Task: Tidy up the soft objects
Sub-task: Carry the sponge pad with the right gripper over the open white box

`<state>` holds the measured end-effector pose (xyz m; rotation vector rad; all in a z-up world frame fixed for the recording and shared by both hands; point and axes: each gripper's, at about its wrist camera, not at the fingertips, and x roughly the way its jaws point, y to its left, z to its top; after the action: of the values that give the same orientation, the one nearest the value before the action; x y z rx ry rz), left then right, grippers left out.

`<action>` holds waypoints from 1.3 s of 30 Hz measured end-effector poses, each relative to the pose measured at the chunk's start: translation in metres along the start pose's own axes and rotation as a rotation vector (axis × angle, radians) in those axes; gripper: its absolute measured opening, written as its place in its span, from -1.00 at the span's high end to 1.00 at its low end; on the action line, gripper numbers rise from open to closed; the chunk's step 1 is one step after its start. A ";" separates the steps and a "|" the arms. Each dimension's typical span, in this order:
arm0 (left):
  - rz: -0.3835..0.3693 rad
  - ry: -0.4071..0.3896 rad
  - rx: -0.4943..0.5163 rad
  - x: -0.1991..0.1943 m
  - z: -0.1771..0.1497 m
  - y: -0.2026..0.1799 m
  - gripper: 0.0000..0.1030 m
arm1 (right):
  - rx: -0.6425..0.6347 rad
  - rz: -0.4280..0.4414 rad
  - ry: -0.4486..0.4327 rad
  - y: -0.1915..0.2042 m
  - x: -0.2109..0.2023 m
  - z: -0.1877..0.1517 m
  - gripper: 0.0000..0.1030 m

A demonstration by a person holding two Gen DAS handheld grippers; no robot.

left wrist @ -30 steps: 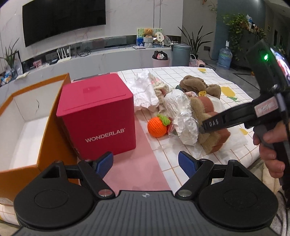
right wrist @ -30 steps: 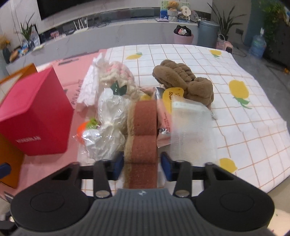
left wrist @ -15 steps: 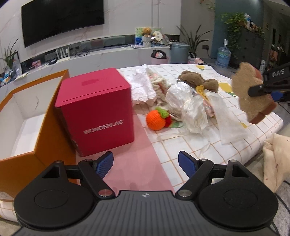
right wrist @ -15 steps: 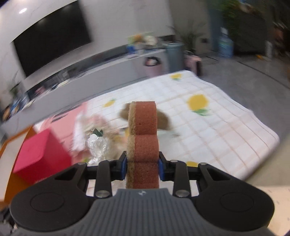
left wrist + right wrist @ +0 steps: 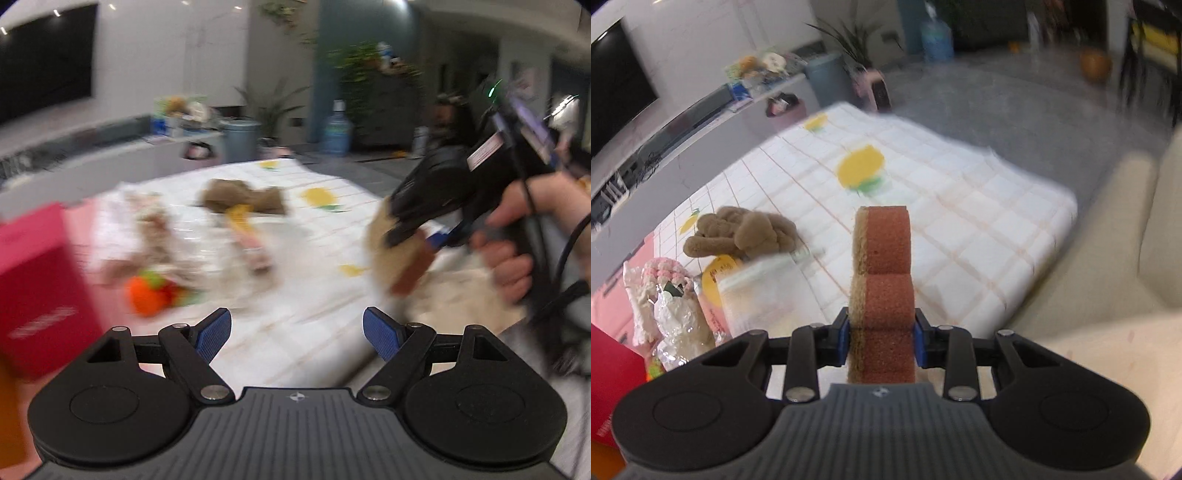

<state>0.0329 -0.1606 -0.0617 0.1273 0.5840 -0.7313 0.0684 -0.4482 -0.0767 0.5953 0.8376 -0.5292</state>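
we carry the sponge (image 5: pixel 882 291) pinched in the right gripper (image 5: pixel 881 334) jaws, clear of the bed (image 5: pixel 960 206); left gripper (image 5: pixel 297 334) jaws spread, empty. next we'd judge: drop it in the orange box by the red box (image 5: pixel 33 280).

Left tool (image 5: pixel 297 334) agape, right tool (image 5: pixel 881 341) clamped

one sponge (image 5: pixel 882 280), one red box (image 5: pixel 33 280) (perhaps more)

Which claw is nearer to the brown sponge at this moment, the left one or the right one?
Right. The right claw is clamped on the brown sponge. The left claw is open and apart from it, above the cloth.
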 end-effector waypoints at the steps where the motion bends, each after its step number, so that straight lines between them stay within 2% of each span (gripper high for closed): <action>1: -0.027 -0.004 -0.011 0.006 0.002 -0.003 -0.85 | 0.025 0.016 0.013 -0.006 0.002 0.001 0.37; 4: -0.002 0.002 -0.013 0.029 0.005 -0.012 -0.85 | 0.064 0.048 0.003 -0.014 0.000 0.003 0.37; 9: 0.014 0.042 -0.041 0.065 0.013 -0.014 -0.85 | 0.105 -0.001 -0.056 -0.021 -0.005 0.005 0.37; 12: 0.034 0.054 -0.021 0.082 0.016 -0.017 -0.85 | 0.146 -0.040 -0.117 -0.029 -0.011 0.008 0.36; 16: 0.086 0.054 -0.038 0.104 0.019 -0.019 -0.85 | 0.129 -0.011 -0.097 -0.029 -0.007 0.007 0.35; 21: 0.153 0.091 -0.060 0.123 0.026 -0.025 -0.85 | 0.086 -0.018 -0.123 -0.021 -0.009 0.007 0.33; 24: 0.160 0.096 -0.054 0.129 0.031 -0.030 -0.85 | 0.093 -0.008 -0.113 -0.024 -0.007 0.007 0.33; 28: 0.151 0.118 -0.039 0.140 0.034 -0.036 -0.84 | 0.134 -0.032 -0.161 -0.032 -0.014 0.008 0.33; 29: 0.149 0.116 -0.045 0.141 0.034 -0.036 -0.73 | 0.138 -0.031 -0.160 -0.033 -0.014 0.008 0.32; 31: 0.143 0.130 -0.048 0.142 0.033 -0.037 -0.38 | 0.134 -0.027 -0.154 -0.032 -0.013 0.008 0.32; 33: 0.147 0.154 -0.054 0.146 0.029 -0.036 0.51 | 0.124 -0.024 -0.155 -0.031 -0.013 0.008 0.32; 36: 0.172 0.138 -0.042 0.144 0.023 -0.034 0.88 | 0.119 -0.018 -0.150 -0.029 -0.012 0.008 0.32; 39: 0.133 0.101 -0.021 0.132 0.016 -0.028 0.99 | 0.124 -0.012 -0.144 -0.030 -0.011 0.008 0.32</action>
<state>0.1004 -0.2647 -0.1178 0.1824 0.6734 -0.5921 0.0469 -0.4729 -0.0720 0.6583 0.6752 -0.6308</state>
